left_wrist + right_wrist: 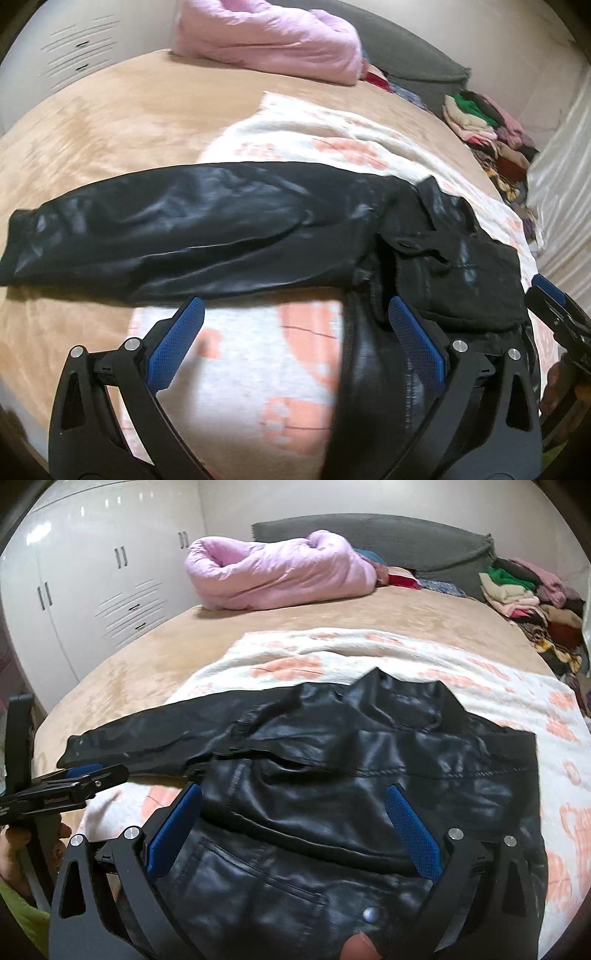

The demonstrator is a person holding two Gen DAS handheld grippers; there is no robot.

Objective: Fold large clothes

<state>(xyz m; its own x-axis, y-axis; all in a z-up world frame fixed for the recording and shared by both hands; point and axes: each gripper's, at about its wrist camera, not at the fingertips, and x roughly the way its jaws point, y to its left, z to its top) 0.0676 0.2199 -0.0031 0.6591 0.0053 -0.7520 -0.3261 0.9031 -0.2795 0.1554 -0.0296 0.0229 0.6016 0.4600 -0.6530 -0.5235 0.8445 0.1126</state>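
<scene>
**On the bed: a black leather jacket between two wide-spread grippers**

Across a white blanket [461,686] with peach flower prints lies a black leather jacket [332,775], flat and partly folded. Its collar points toward the far end of the bed, and one long sleeve [155,225] stretches straight out to the left, its cuff lying past the blanket's edge on the tan bedspread [122,110]. A row of stitching runs across the jacket's body, and a small round snap [369,914] shows near the lower hem.

Over the jacket's body hangs the right gripper [291,830], its blue-padded fingers spread wide, nothing pinched between them; whether the fingertips touch the leather cannot be told. A fingertip of the person shows at the bottom edge of that view. The left gripper [291,339] is also spread as wide as it goes and holds nothing; it sits over the blanket just beside the jacket's left edge, with its right-hand finger over the dark leather. From the right wrist view, the left gripper appears at the far left, held in a person's hand [26,849] beside a yellow-green sleeve.

Farther up the bed rests a bundled pink quilt [280,572] against a grey headboard [388,539]. A heap of mixed, colourful clothes [524,594] is stacked at the bed's right side. White glossy wardrobe doors [92,579] with slim handles stand along the left wall.
</scene>
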